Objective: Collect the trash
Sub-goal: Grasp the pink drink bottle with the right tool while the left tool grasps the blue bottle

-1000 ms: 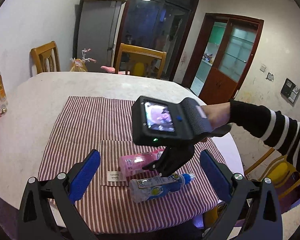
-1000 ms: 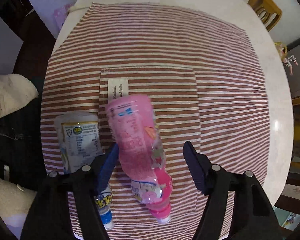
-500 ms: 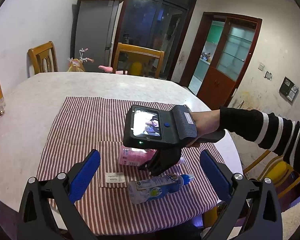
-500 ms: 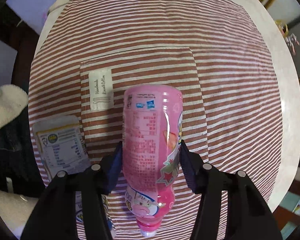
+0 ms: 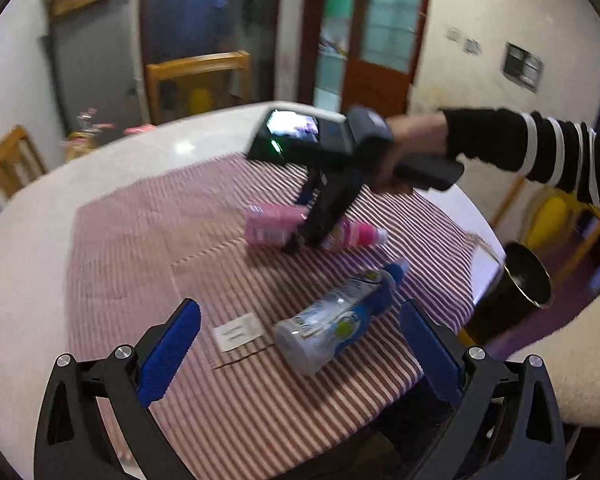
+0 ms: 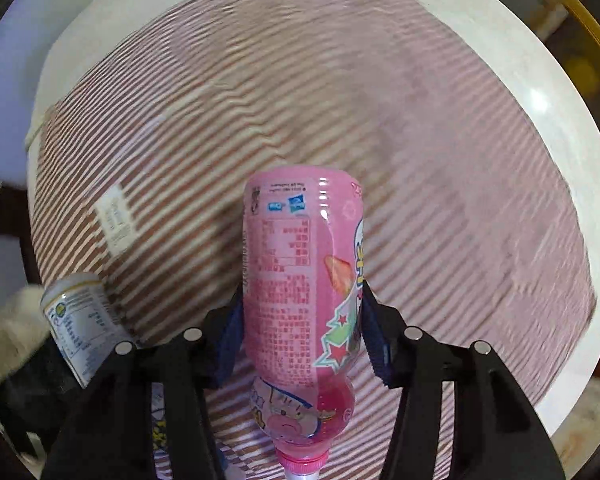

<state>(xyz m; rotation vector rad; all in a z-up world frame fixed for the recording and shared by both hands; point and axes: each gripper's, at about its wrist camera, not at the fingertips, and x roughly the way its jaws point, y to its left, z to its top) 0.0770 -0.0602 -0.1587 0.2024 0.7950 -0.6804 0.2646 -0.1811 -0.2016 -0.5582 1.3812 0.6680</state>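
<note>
Clamping the pink bottle (image 6: 300, 280) in my right gripper (image 6: 300, 344) above the striped cloth (image 6: 440, 160), I judge the next move a carry to the bin (image 5: 512, 292), while my left gripper (image 5: 300, 356) hangs unclenched over the blue-capped bottle (image 5: 340, 316).

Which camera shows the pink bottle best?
The right wrist camera. The pink bottle fills the middle there, sharp enough to show its label, clamped between the right gripper pads. In the left wrist camera it is farther off, blurry, and partly hidden behind that gripper.
</note>
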